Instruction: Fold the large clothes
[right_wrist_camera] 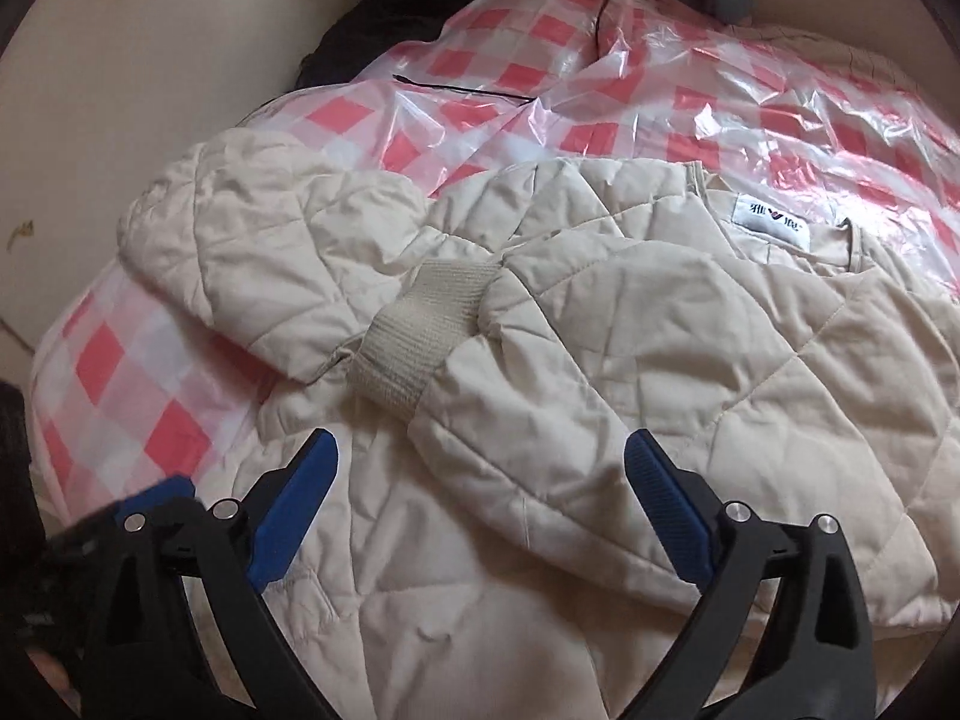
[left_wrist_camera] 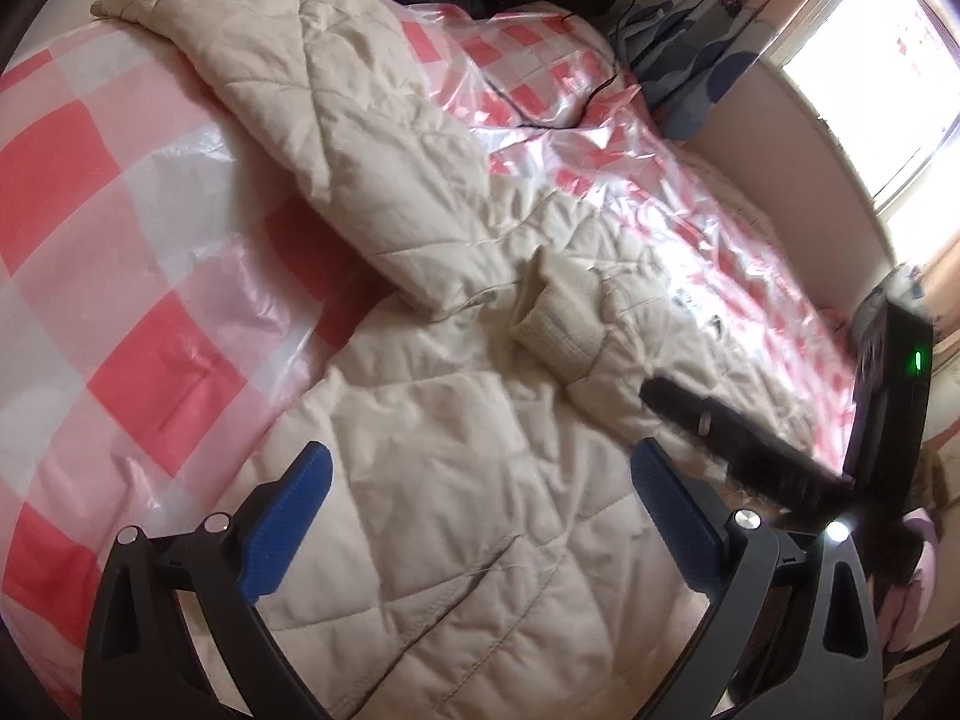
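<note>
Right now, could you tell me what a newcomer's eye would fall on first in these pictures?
First, the big cream quilted padded jacket spread across the middle, one sleeve folded over its body so that the ribbed knit cuff lies near the centre. Beneath it the glossy pink-and-white checked plastic sheet covers the bed on all sides. Near the bottom edge, both grippers, left and right, hover with blue-padded jaws open above the fabric.
</note>
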Demonstrator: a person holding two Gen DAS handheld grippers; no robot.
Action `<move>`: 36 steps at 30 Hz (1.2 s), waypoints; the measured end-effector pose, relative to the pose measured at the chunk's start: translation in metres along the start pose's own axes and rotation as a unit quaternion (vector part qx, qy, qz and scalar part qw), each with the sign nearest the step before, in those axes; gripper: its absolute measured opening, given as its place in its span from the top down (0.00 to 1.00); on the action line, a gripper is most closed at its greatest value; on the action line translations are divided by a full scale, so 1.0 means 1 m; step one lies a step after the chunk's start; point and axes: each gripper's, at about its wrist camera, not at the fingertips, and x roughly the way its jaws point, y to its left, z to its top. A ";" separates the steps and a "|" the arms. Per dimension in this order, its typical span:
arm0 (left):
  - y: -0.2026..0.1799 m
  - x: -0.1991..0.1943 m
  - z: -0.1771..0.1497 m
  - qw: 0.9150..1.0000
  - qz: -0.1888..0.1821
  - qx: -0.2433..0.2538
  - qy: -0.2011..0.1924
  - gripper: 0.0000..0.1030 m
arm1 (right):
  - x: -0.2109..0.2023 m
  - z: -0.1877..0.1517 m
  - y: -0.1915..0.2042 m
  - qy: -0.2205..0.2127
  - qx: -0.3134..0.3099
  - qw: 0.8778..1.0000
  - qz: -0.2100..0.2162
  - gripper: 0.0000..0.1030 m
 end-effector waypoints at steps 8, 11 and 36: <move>-0.018 0.051 0.020 0.995 -0.075 -0.038 0.053 0.07 | -0.120 -0.082 -0.126 -0.141 0.292 0.944 0.065 0.10; -0.030 0.072 0.030 0.998 -0.040 -0.030 0.047 0.07 | -0.146 -0.119 -0.179 -0.201 0.361 0.908 0.072 0.10; -0.095 0.091 0.088 0.990 0.049 0.126 -0.048 0.82 | -0.164 -0.167 -0.282 -0.325 0.482 0.803 0.133 0.07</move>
